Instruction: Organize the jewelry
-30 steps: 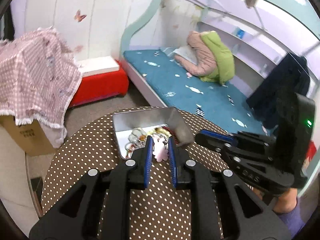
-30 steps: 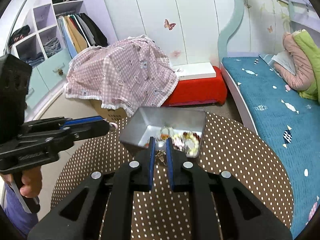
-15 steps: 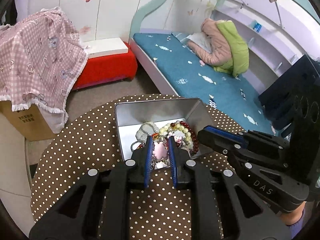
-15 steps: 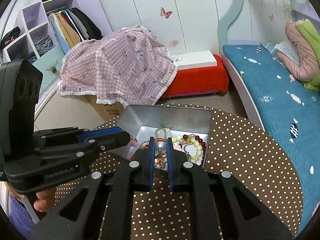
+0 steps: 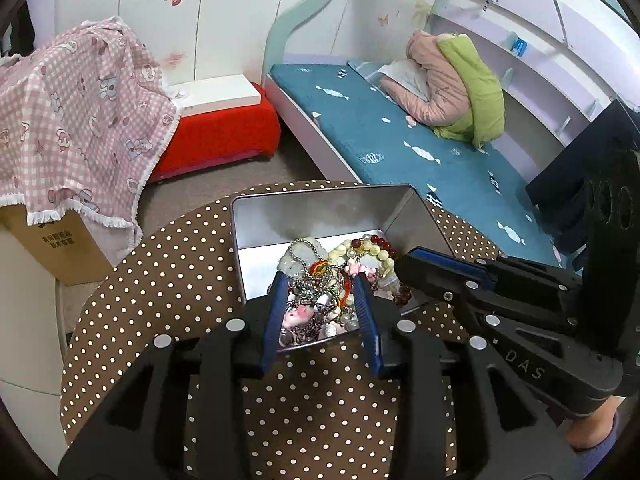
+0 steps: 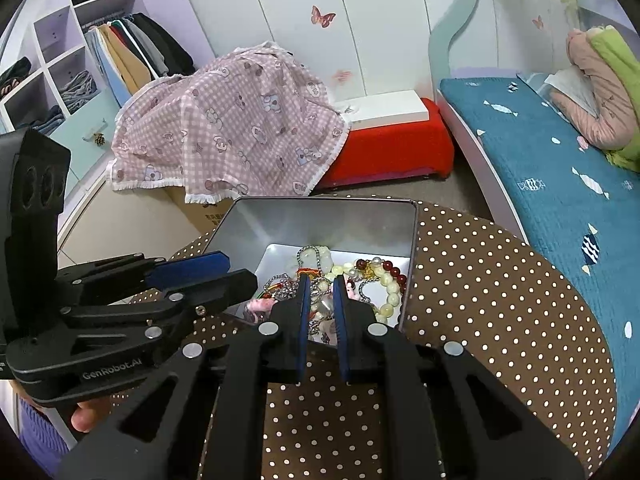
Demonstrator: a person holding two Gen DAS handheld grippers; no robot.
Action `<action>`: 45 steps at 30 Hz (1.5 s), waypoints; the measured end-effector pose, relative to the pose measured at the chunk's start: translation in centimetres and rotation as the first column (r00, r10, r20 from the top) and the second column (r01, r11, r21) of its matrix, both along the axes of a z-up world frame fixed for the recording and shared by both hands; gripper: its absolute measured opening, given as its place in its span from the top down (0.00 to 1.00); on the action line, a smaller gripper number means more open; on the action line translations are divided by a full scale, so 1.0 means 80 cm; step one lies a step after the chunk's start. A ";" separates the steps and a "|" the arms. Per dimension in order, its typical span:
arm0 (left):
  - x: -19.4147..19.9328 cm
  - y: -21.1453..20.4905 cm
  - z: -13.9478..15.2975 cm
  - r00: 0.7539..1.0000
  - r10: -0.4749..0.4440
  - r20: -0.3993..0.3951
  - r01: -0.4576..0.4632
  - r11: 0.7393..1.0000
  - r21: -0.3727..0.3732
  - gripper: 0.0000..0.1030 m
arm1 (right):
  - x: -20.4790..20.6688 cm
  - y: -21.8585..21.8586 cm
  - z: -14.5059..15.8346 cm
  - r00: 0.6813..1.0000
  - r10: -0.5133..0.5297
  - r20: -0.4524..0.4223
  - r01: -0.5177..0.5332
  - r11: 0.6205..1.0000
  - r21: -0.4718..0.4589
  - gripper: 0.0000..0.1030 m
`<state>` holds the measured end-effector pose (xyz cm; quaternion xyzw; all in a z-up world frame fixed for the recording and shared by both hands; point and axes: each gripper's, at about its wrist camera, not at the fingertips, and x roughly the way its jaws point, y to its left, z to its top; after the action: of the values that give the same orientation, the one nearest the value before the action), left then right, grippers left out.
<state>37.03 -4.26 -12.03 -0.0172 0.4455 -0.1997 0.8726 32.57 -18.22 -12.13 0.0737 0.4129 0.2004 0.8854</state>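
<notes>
A silver metal tin (image 5: 320, 212) (image 6: 320, 220) stands on the round brown polka-dot table (image 5: 160, 280) (image 6: 500, 300). It holds a pile of jewelry (image 5: 332, 276) (image 6: 352, 276): bead bracelets, silver chains and a pink charm (image 5: 298, 314). My left gripper (image 5: 320, 280) is open over the near side of the tin, empty, with the pink charm lying below it. My right gripper (image 6: 319, 280) hangs over the pile, its jaws a narrow gap apart; whether it grips something I cannot tell. It also shows at the right of the left wrist view (image 5: 432, 268).
A blue bed (image 5: 400, 152) with a pink and green jacket (image 5: 456, 84) lies right of the table. A red bench (image 6: 384, 152), a box under a pink checked cloth (image 6: 228, 128) and wardrobe shelves (image 6: 60, 80) stand beyond.
My left gripper has opened and let the pink charm drop into the tin. Both grippers have moved forward over the tin. The right gripper's jaws have stayed narrow.
</notes>
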 end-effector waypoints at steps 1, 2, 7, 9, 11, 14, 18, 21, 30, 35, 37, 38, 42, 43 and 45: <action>-0.001 -0.001 0.001 1.000 -0.001 0.002 0.001 1.000 -0.001 0.66 | 0.000 0.000 0.001 1.000 -0.003 0.001 0.003 1.000 0.004 0.88; -0.003 0.001 0.003 1.000 0.001 0.006 -0.001 1.000 -0.003 0.66 | -0.001 -0.002 0.002 1.000 -0.005 0.003 0.005 1.000 0.007 0.88; -0.031 0.007 0.027 0.994 0.041 0.101 -0.044 0.999 0.024 0.34 | -0.019 -0.011 0.018 0.999 -0.017 0.035 0.016 1.000 0.021 0.82; -0.051 0.011 0.038 0.984 0.056 0.171 -0.066 0.997 0.051 0.17 | -0.038 -0.013 0.031 0.998 -0.020 0.066 0.018 0.999 0.027 0.60; -0.079 0.019 0.048 0.969 0.080 0.234 -0.096 0.994 0.060 0.13 | -0.055 -0.014 0.041 0.995 -0.032 0.097 0.031 0.999 0.019 0.50; -0.119 0.031 0.059 0.945 0.124 0.302 -0.159 0.982 0.096 0.10 | -0.094 -0.015 0.058 0.988 -0.035 0.149 0.033 0.999 0.016 0.42; -0.180 0.042 0.076 0.905 0.146 0.400 -0.202 0.974 0.102 0.07 | -0.148 -0.009 0.082 0.970 -0.049 0.237 0.051 0.999 0.001 0.23; -0.224 0.051 0.089 0.884 0.168 0.437 -0.213 0.976 0.054 0.07 | -0.189 0.003 0.094 0.952 -0.047 0.303 0.059 0.998 -0.030 0.17; -0.340 0.058 0.121 0.823 0.205 0.530 -0.212 0.976 -0.049 0.06 | -0.299 0.013 0.115 0.895 -0.070 0.441 0.114 0.991 -0.073 0.08; -0.385 0.059 0.138 0.775 0.207 0.598 -0.219 0.974 -0.054 0.06 | -0.340 0.020 0.124 0.847 -0.097 0.522 0.170 0.981 -0.092 0.08; -0.400 0.060 0.142 0.753 0.207 0.625 -0.223 0.973 -0.053 0.06 | -0.355 0.023 0.127 0.823 -0.113 0.556 0.198 0.976 -0.095 0.08; -0.408 0.060 0.144 0.741 0.209 0.638 -0.227 0.972 -0.055 0.06 | -0.361 0.024 0.128 0.813 -0.119 0.570 0.208 0.974 -0.094 0.07; -0.429 0.066 0.150 0.706 0.226 0.672 -0.238 0.968 -0.076 0.06 | -0.383 0.026 0.128 0.782 -0.132 0.609 0.233 0.968 -0.090 0.07; -0.431 0.069 0.151 0.703 0.228 0.674 -0.235 0.969 -0.083 0.06 | -0.386 0.025 0.128 0.778 -0.136 0.613 0.234 0.969 -0.082 0.07; -0.438 0.070 0.152 0.695 0.234 0.680 -0.230 0.968 -0.098 0.06 | -0.388 0.027 0.128 0.775 -0.141 0.617 0.234 0.970 -0.072 0.07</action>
<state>2.01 1.31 0.17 -0.0004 0.0845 -0.0816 0.9931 1.50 -16.03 -1.88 -0.0178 0.1110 0.0936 0.9892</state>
